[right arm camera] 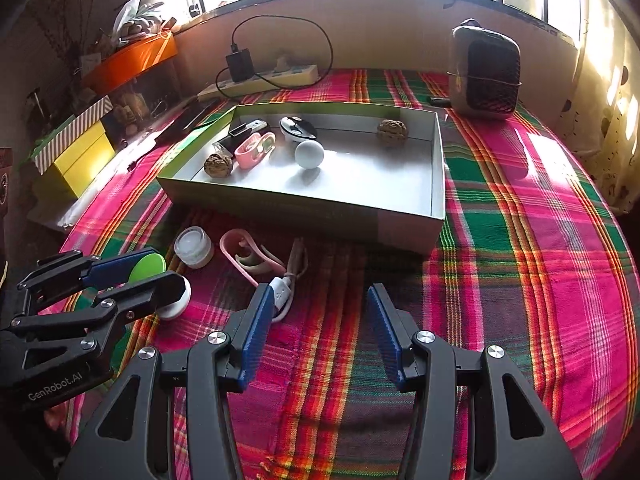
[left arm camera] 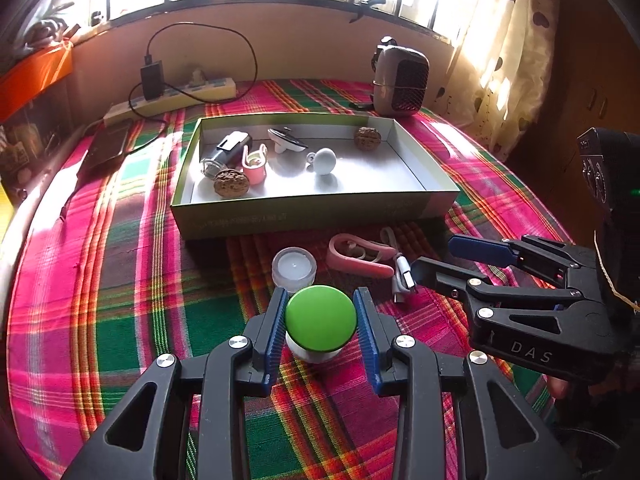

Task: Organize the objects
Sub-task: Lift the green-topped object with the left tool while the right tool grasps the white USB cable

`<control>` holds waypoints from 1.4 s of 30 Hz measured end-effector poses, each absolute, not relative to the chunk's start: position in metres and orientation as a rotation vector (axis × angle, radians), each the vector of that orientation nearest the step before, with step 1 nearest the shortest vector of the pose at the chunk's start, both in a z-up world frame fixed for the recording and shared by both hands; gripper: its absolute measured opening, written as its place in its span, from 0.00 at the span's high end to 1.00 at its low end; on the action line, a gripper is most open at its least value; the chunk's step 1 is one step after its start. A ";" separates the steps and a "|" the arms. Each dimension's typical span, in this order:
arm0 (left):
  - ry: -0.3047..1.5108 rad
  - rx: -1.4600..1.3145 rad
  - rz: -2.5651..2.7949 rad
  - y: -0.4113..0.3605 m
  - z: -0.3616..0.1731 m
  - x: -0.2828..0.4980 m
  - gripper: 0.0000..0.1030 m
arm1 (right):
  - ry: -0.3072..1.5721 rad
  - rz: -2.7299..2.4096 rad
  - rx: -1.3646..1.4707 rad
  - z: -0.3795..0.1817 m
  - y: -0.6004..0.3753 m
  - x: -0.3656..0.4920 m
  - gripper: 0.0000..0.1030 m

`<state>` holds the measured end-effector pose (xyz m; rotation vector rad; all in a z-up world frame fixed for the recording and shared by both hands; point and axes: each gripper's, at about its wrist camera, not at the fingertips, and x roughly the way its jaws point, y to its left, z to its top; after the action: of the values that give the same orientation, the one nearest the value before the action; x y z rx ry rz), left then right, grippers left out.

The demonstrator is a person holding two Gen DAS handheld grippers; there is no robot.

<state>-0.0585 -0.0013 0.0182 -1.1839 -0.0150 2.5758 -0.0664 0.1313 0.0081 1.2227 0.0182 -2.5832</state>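
Observation:
My left gripper [left arm camera: 321, 312] is shut on a green-topped white knob [left arm camera: 320, 318] just above the plaid cloth; it also shows in the right wrist view [right arm camera: 150, 268]. My right gripper [right arm camera: 320, 312] is open and empty over the cloth, beside a white USB cable [right arm camera: 282, 292]. An open cardboard box [left arm camera: 312, 216] holds two walnuts [left arm camera: 231, 183], a white ball [left arm camera: 325, 161], a pink clip [left arm camera: 255, 168] and small gadgets. In front of the box lie a small white jar [left arm camera: 294, 266] and a pink curved clip [left arm camera: 358, 256].
A grey mesh speaker [left arm camera: 400, 80] stands behind the box at the right. A power strip with a charger [left arm camera: 172, 92] lies at the back left, with a dark phone [left arm camera: 106, 146] near it. Orange and yellow boxes [right arm camera: 80, 152] are at the far left.

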 end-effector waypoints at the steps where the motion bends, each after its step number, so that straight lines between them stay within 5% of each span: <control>1: -0.018 -1.189 2.583 -0.004 0.018 -0.057 0.70 | 0.025 -2.578 1.220 0.008 0.129 -0.066 0.52; 42: -0.069 -1.227 2.602 -0.024 0.010 -0.058 0.69 | 0.085 -2.701 1.330 -0.003 0.145 -0.065 0.49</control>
<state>-0.0579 -0.0237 0.0095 -1.2270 -0.0686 2.6016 -0.0651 0.1447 -0.0025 1.3297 0.0852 -2.7010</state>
